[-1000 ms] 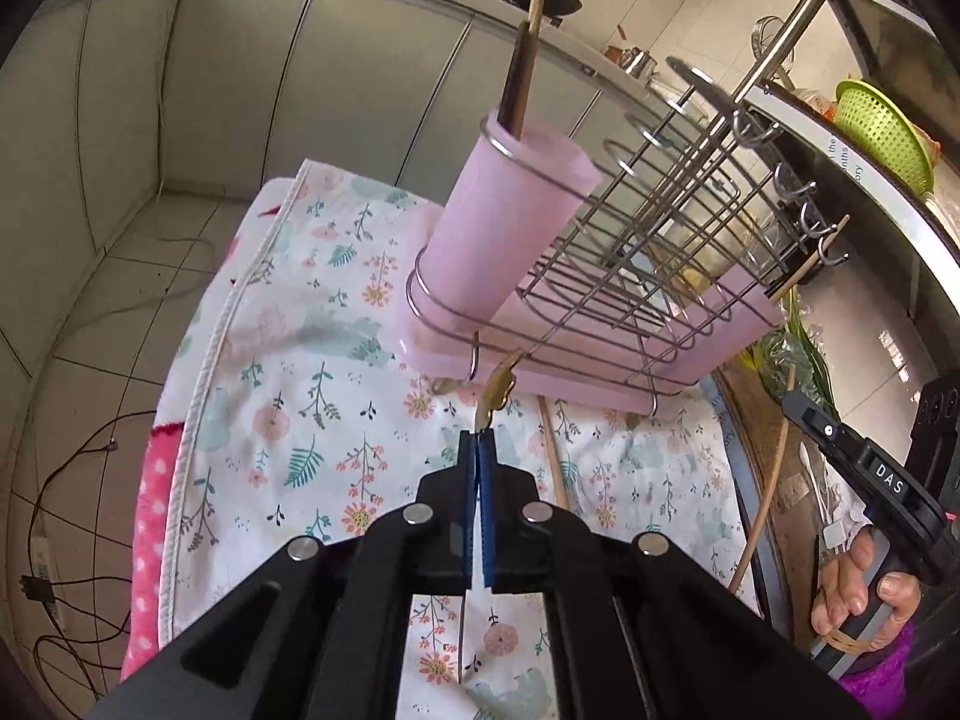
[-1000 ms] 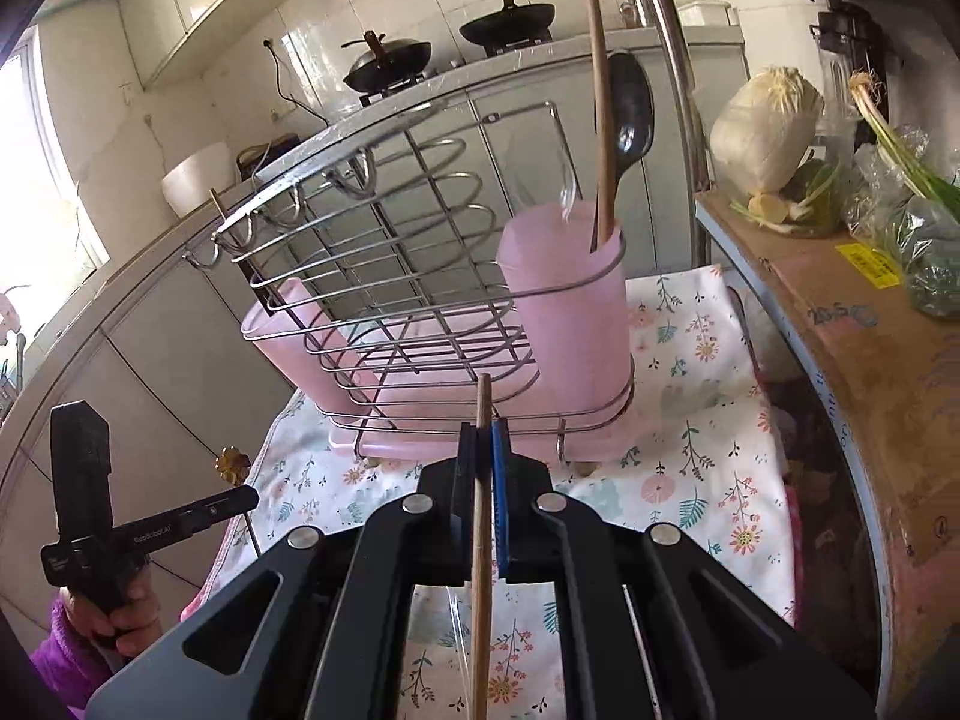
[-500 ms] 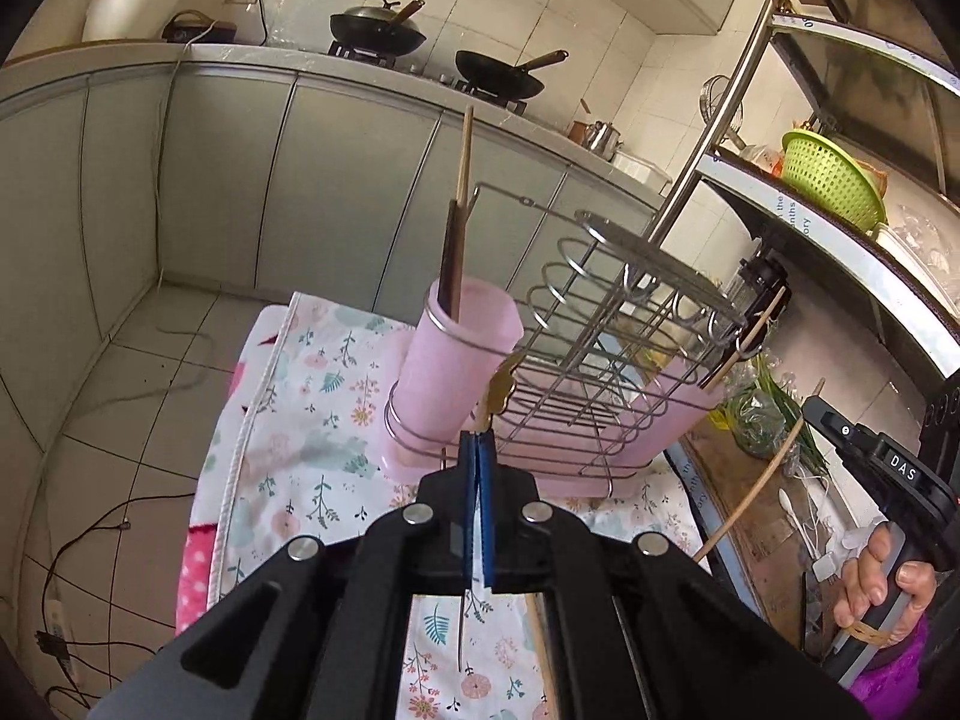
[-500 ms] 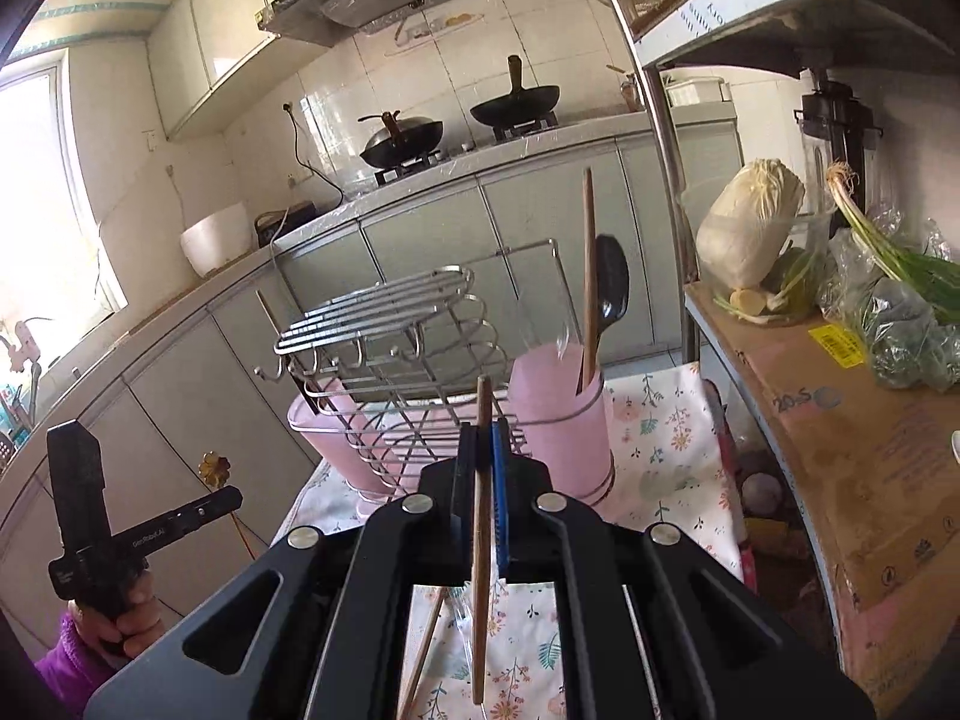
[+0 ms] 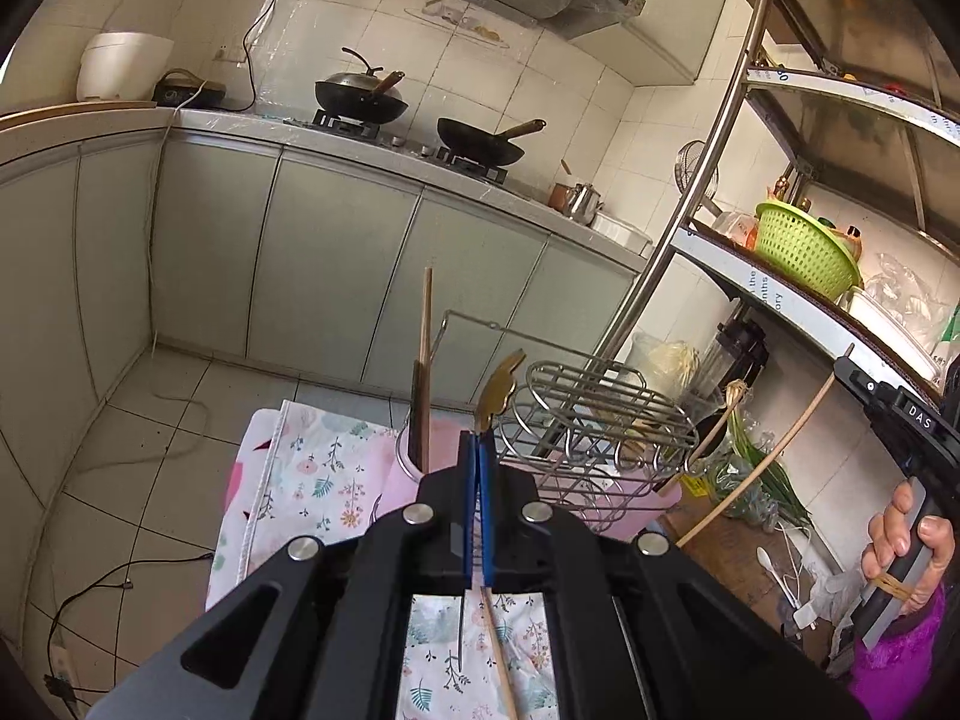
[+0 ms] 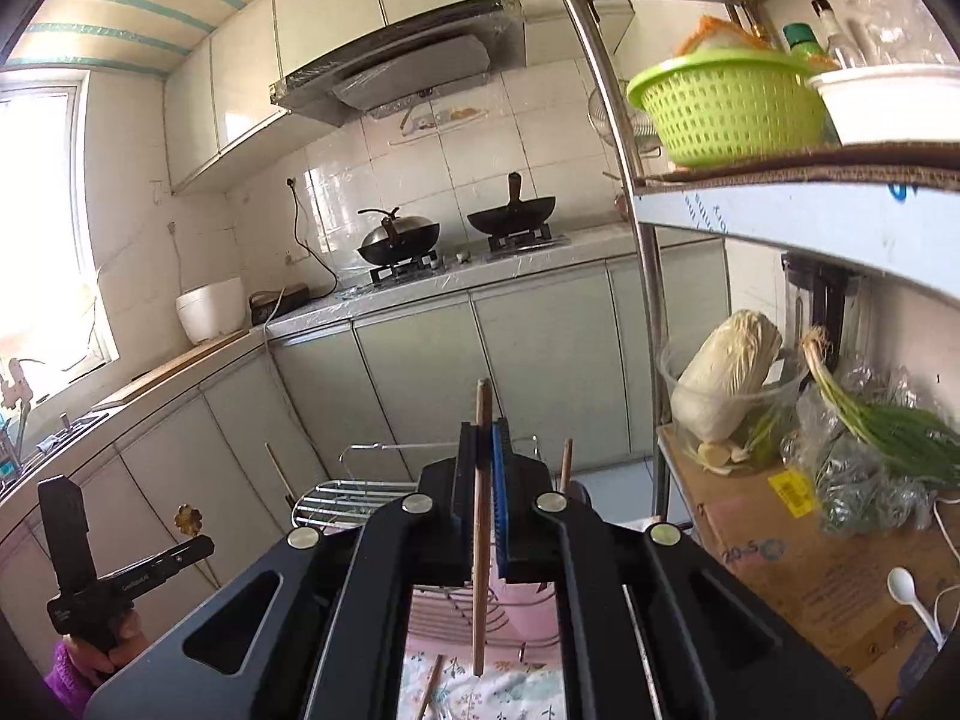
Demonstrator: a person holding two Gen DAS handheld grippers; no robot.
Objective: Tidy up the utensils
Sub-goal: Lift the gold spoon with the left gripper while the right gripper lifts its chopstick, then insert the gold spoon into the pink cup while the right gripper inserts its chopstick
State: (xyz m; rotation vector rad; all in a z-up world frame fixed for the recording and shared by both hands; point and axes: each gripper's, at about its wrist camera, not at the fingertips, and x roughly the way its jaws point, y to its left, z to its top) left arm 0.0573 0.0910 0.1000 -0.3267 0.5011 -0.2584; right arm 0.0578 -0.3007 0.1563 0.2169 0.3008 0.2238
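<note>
A thin metal utensil with a gold ornamental end [image 5: 501,387] is pinched between the pressed-together blue pads of the left gripper [image 5: 478,450]; its slim stem hangs down behind the jaws over the floral cloth [image 5: 312,480]. What kind of utensil it is cannot be told, as the working end is hidden. The right gripper [image 6: 483,450] is clamped on a wooden chopstick [image 6: 480,540], held upright, its tip rising above the jaws and its lower end hanging below them.

Beyond both grippers stands a wire drying rack [image 5: 606,420] on the cloth, with a pink cup [image 5: 414,468] at its end holding another wooden stick and a dark-handled utensil; the cup is mostly hidden behind the gripper body. A loose chopstick [image 5: 501,654] lies on the cloth, partly covered. A person's hand [image 5: 906,546] grips the right gripper's handle at the frame edge.
</note>
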